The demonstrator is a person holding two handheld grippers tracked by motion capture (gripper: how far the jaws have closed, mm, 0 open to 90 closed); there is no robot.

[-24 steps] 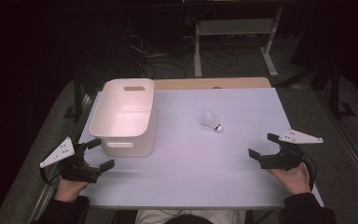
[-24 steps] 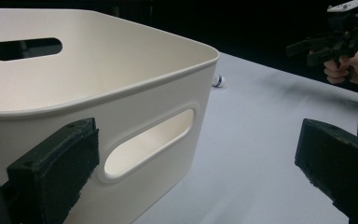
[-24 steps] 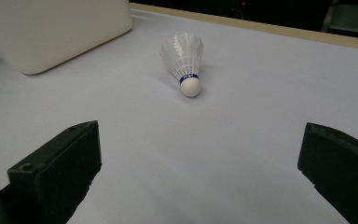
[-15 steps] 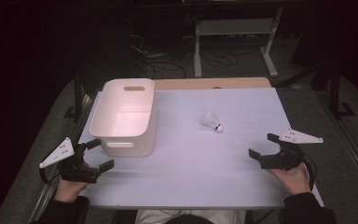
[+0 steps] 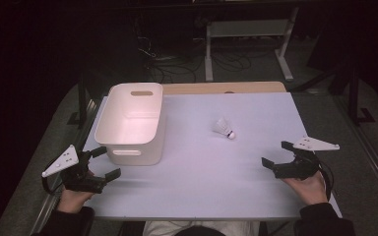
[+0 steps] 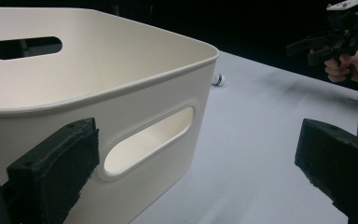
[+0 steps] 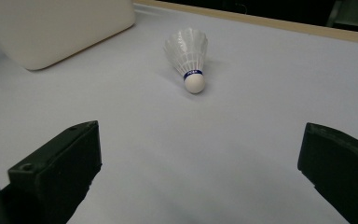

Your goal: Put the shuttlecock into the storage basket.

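High view: the shuttlecock (image 5: 224, 128) lies on the table (image 5: 216, 167) right of the empty white bin (image 5: 132, 123), untouched. Left gripper view: the left gripper (image 6: 191, 172), jaws wide apart, faces the bin. Right gripper view: the right gripper (image 7: 200, 172), jaws spread and empty, faces the shuttlecock; seemingly nothing is begun.

White bin (image 5: 132, 123) left, shuttlecock (image 5: 224, 128) mid-table (image 5: 202, 187), left gripper (image 5: 101, 163) and right gripper (image 5: 277, 153) wide-fingered at near corners.

A dim lab: cables (image 5: 172, 66) trailing across the floor behind a white-topped bench (image 5: 202, 167), beside a metal stand (image 5: 246, 37).
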